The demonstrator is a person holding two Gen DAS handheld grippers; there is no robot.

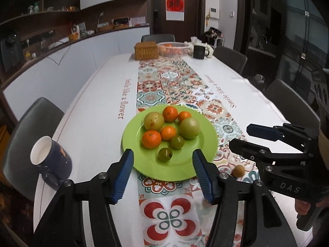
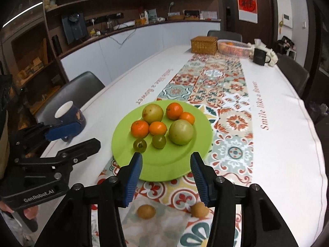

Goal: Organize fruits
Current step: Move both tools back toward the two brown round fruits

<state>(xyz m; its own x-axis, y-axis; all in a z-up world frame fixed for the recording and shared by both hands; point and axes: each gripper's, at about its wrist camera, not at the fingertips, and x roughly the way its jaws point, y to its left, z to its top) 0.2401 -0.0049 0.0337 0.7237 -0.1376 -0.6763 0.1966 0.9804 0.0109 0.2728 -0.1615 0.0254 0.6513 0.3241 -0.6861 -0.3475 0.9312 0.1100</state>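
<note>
A green plate (image 1: 181,168) (image 2: 176,164) on the patterned runner holds several oranges (image 1: 151,139) (image 2: 139,128), two large green-yellow fruits (image 1: 189,128) (image 2: 181,132) and two small green ones (image 1: 165,154) (image 2: 140,144). Two small brown fruits (image 2: 146,211) (image 2: 199,209) lie on the runner in front of the plate; one shows in the left wrist view (image 1: 238,170). My left gripper (image 1: 163,154) is open and empty over the plate's near edge. My right gripper (image 2: 166,156) is open and empty, also above the near rim; it appears at the right of the left wrist view (image 1: 239,135).
A dark blue mug (image 1: 51,160) (image 2: 71,115) stands left of the plate. At the far end are a wicker box (image 1: 146,50), a white basket with oranges (image 1: 173,48) and a black mug (image 1: 199,52). Chairs (image 1: 30,131) surround the table.
</note>
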